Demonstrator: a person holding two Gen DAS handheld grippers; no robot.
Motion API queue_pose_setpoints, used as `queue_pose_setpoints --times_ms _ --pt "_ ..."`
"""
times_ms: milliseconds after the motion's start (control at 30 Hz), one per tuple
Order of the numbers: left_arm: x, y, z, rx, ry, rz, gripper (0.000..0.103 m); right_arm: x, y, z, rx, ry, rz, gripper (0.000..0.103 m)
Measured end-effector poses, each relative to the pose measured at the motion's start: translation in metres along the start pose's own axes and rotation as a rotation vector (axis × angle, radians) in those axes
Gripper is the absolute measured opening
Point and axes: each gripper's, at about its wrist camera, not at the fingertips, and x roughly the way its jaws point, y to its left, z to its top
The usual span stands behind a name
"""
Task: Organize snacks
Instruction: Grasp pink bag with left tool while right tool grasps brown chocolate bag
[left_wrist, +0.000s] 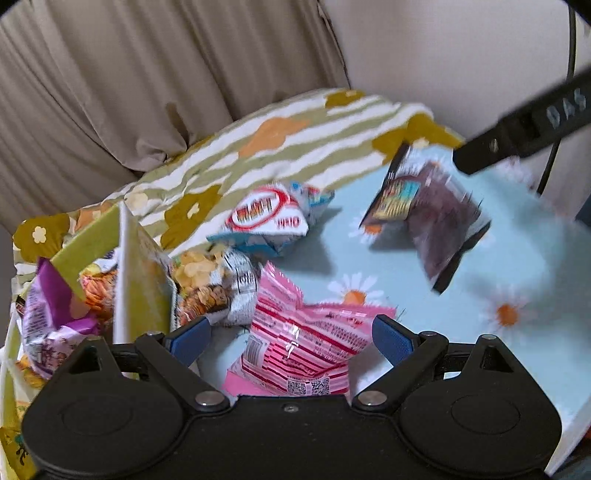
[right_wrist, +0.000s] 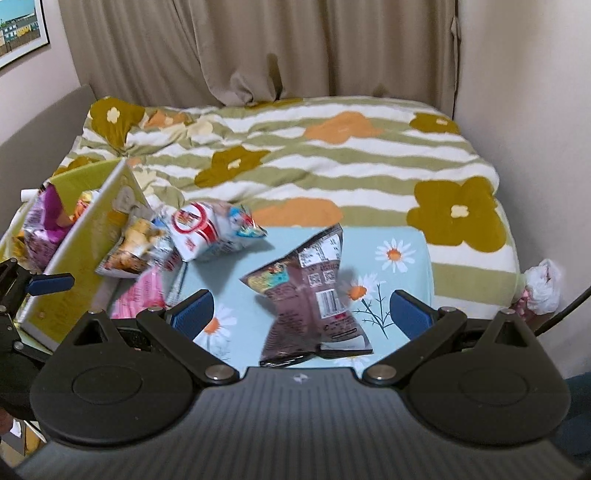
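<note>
My left gripper (left_wrist: 291, 341) is open, its blue pads either side of a pink snack packet (left_wrist: 303, 350) lying on the light blue daisy-print board (left_wrist: 517, 295). My right gripper (right_wrist: 301, 312) is open above a dark brown snack packet (right_wrist: 314, 295), also seen in the left wrist view (left_wrist: 436, 218). A white and red packet (right_wrist: 207, 229) and an orange-yellow chip packet (right_wrist: 133, 247) lie beside a yellow-green box (right_wrist: 81, 236). The box holds a purple packet (left_wrist: 48, 314) and other snacks.
The board rests on a bed with a striped flower-print blanket (right_wrist: 332, 155). Beige curtains (right_wrist: 258, 48) hang behind. A wall runs along the right. A crumpled white bag (right_wrist: 543, 291) sits at the bed's right edge. A black cable (left_wrist: 554, 155) hangs at the right.
</note>
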Motion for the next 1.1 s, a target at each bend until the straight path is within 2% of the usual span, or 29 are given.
queue_pose_setpoints --times_ms 200,367,467,533,633,700,933,1100 --pt "0.034 -0.005 -0.004 0.006 0.095 0.006 0.097 0.037 -0.009 0.000 -0.019 0.044 0.043 0.103" --pt "0.054 -0.010 -0.001 0.003 0.126 0.021 0.097 0.063 -0.011 0.001 -0.033 0.081 0.055 0.103" --pt "0.060 -0.005 0.002 -0.039 0.133 0.009 0.093 0.071 -0.013 0.004 -0.056 0.084 0.064 0.103" --pt "0.064 -0.001 0.002 -0.082 0.160 -0.007 0.082 0.075 -0.014 0.004 -0.068 0.091 0.068 0.103" --pt "0.068 0.007 0.000 -0.165 0.197 -0.035 0.078 0.082 -0.016 0.004 -0.073 0.105 0.080 0.103" --pt "0.068 0.012 -0.001 -0.207 0.201 -0.045 0.076 0.085 -0.016 0.004 -0.075 0.112 0.089 0.103" --pt "0.063 0.013 -0.001 -0.262 0.206 -0.038 0.073 0.098 -0.015 0.004 -0.096 0.138 0.100 0.103" --pt "0.055 0.018 -0.004 -0.331 0.213 -0.046 0.073 0.105 -0.014 0.005 -0.116 0.150 0.116 0.099"
